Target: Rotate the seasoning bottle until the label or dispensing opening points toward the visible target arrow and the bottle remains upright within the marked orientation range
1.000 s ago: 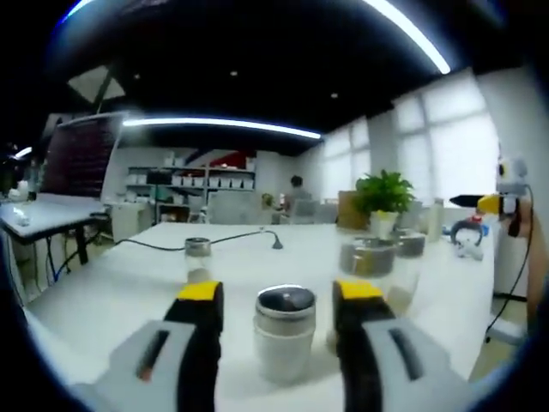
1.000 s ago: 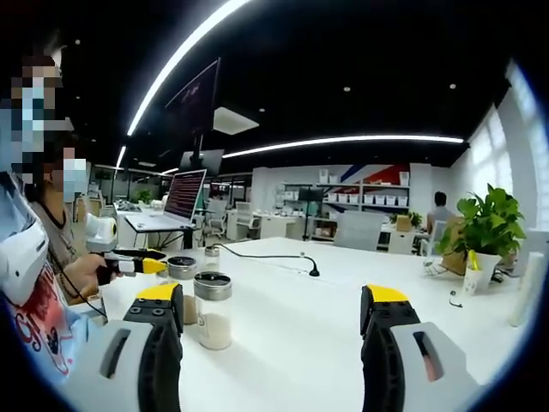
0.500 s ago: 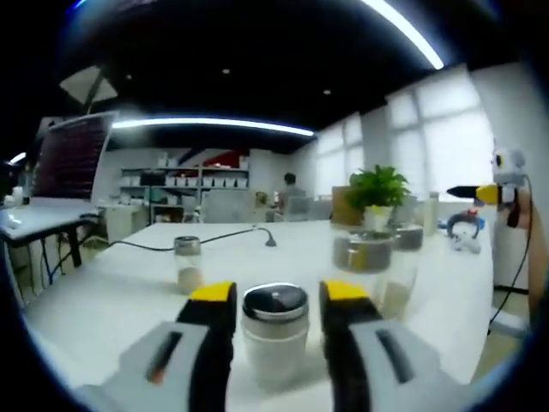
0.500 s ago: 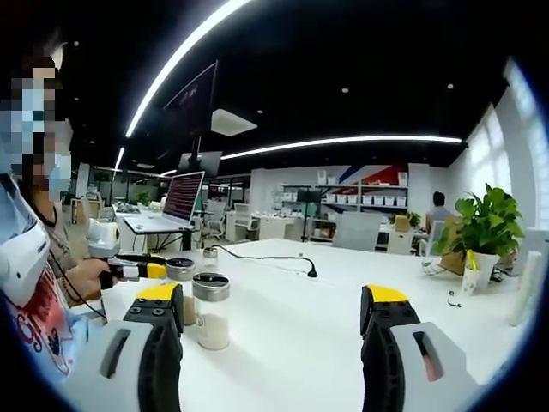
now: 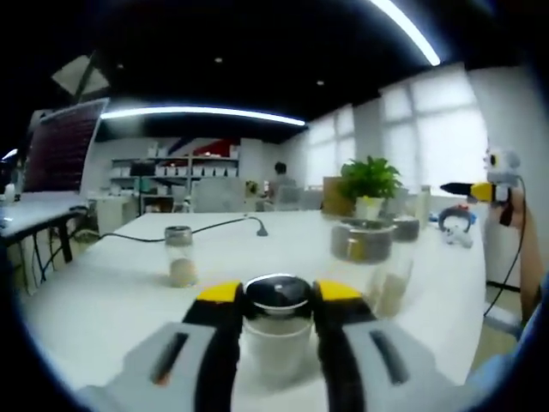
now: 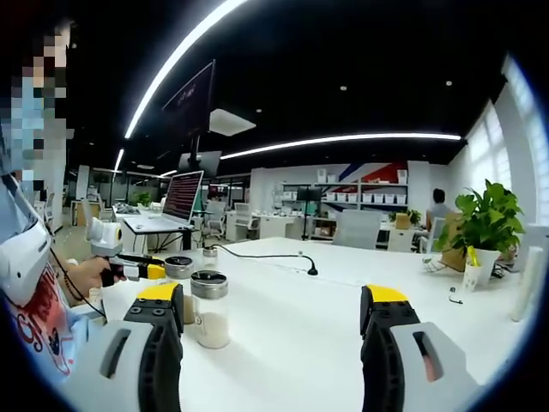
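Claw on the left (image 5: pixel 276 296) has closed in over the last second: its 2 yellow-tipped jaws, wide apart a second ago, now press against both sides of the seasoning bottle (image 5: pixel 276 330), just under its metal cap (image 5: pixel 276 293). So the grip looks made, and I judge the turning itself can begin; no target arrow or marked range can be made out on the white surface (image 5: pixel 111 292), so how far the bottle must turn cannot be told. The bottle stands upright on that surface, between the jaws.

Right claw (image 6: pixel 273 305) is unchanged, jaws spread wide and holding nothing, hovering over the surface away from the gripped bottle.

Beside the seasoning bottle, going by size: a larger jar (image 5: pixel 371 266) stands to its right, blurred, with another jar (image 5: pixel 406 230) behind that, and a small jar (image 5: pixel 179 256) stands well to its left. A potted plant (image 5: pixel 370 184) sits farther back beyond the larger jar, and a black cable (image 5: pixel 206 230) runs across the surface behind the small jar.
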A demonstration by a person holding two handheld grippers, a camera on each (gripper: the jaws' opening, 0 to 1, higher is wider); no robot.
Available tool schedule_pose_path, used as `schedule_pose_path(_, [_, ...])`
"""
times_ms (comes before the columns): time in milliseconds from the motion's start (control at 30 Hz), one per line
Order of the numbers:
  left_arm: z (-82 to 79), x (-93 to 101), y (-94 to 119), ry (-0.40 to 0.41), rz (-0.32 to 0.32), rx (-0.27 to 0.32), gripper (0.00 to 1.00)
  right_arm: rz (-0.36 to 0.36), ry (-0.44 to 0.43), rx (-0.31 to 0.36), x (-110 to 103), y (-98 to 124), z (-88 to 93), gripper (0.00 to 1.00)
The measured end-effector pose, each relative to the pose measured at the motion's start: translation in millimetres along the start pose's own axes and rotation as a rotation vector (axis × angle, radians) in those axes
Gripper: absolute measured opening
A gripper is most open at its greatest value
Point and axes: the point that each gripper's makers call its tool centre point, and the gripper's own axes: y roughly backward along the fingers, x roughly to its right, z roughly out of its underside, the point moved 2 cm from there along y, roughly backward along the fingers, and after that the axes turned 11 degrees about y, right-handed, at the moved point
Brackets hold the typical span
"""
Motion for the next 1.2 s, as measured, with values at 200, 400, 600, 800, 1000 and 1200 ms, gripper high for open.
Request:
schedule_pose_path(200, [0.3,0.4,0.3,-0.001,0.015,0.005,0.33,-0.003,-0.012,-0.008,-1.2,-2.9,3.3,0.87])
schedule_pose_path(400, [0.5,0.7,0.5,-0.003,0.033,0.008,0.33,-0.01,-0.015,-0.008,-2.5,-2.3,3.9,0.87])
schedule_pose_path(600, [0.4,0.0,0.3,0.001,0.052,0.005,0.33,-0.011,-0.018,-0.008,-2.1,-2.8,4.2,0.87])
schedule_pose_path(800, [0.4,-0.4,0.3,-0.001,0.079,-0.006,0.33,-0.015,-0.023,-0.017,-2.3,-4.6,7.1,0.87])
schedule_pose_path(1000, [0.9,0.3,0.4,-0.004,0.129,-0.011,0.33,-0.017,-0.019,-0.025,-3.7,-5.7,7.9,0.87])
schedule_pose_path(1200, [0.8,0.4,-2.2,-0.009,0.189,-0.017,0.33,-0.019,-0.017,-0.024,-5.0,-6.0,7.4,0.88])
